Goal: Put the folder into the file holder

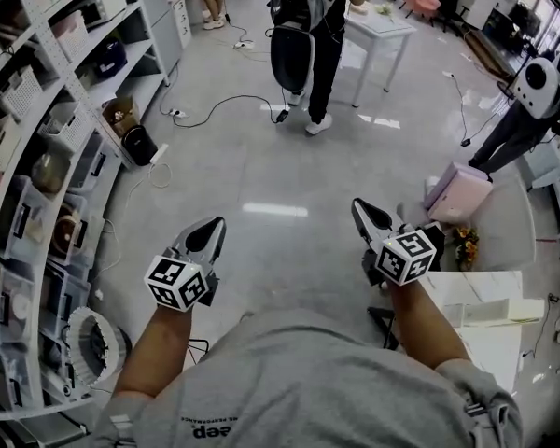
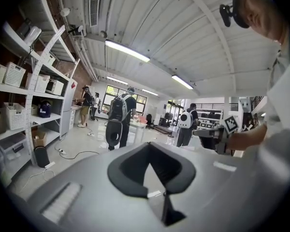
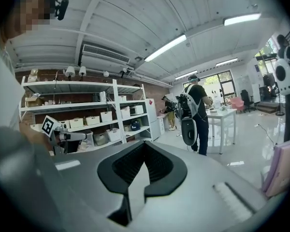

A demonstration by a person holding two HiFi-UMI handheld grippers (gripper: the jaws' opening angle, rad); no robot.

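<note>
While both grippers are held out over the grey floor, neither carries anything. Landmark: white table.

- left gripper: well left of the table, over bare floor. Claw closed, tips meeting, nothing between them.
- right gripper: just beside the table's left edge. Claw closed too, and empty.
- Folder: not surely made out. A cream flat piece lies on the table top and may be it; cannot tell.
- File holder: also unsure. A pink boxy thing stands tilted just beyond the table's far side.
- Shelving rack: across the floor from the table, loaded with bins.
- Person with a backpack: well beyond the table.
</note>
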